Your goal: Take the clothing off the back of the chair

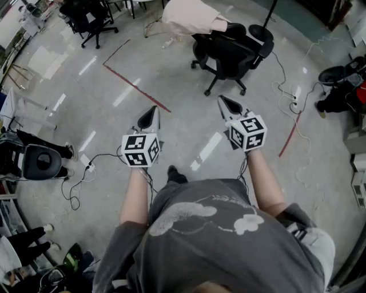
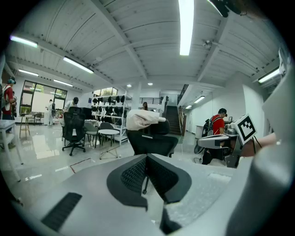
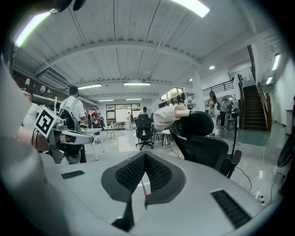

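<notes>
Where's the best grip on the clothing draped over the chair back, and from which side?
Probably the bunched bulk of the clothing, which overhangs the top of the black chair toward the left in head view. Come from that open side; it only drapes, so lift upward.

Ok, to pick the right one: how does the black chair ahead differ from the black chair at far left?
The nearer chair has pale pink clothing draped over its back; the far-left chair carries none. The nearer chair stands just ahead of the left gripper and right gripper; the far-left chair stands much farther off. Both are black, wheeled and unoccupied.
</notes>
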A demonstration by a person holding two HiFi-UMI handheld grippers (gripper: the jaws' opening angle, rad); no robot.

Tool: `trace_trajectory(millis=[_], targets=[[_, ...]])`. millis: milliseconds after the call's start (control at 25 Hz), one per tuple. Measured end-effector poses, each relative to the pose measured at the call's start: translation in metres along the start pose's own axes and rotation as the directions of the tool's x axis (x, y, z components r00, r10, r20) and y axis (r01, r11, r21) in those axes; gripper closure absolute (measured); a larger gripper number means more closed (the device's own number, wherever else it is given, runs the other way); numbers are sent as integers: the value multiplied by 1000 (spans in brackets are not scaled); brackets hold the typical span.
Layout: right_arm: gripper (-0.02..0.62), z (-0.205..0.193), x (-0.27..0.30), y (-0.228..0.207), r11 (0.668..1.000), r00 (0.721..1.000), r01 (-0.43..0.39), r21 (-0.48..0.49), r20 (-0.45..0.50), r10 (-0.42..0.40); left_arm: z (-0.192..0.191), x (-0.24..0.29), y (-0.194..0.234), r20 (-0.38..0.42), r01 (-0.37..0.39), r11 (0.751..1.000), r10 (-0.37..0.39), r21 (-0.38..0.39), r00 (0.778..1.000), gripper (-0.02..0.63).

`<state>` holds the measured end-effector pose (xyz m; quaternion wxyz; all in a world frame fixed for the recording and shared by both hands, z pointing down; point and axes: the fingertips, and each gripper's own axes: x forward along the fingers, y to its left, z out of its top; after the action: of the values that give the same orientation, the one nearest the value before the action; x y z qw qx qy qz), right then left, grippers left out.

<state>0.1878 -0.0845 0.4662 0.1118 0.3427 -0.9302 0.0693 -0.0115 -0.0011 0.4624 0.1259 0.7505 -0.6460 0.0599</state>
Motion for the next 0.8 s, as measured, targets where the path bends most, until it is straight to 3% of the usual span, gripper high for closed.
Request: trace_trajectory(millis=[400, 800], targets=[[604, 0, 27, 1, 1000, 1000, 4, 18, -26, -3, -8, 14, 15, -33, 35, 999, -35, -17, 999, 606], [604, 15, 68, -11, 982, 985, 168, 89, 15, -170, 21, 47, 75, -9, 145, 989, -145, 16, 989, 606]])
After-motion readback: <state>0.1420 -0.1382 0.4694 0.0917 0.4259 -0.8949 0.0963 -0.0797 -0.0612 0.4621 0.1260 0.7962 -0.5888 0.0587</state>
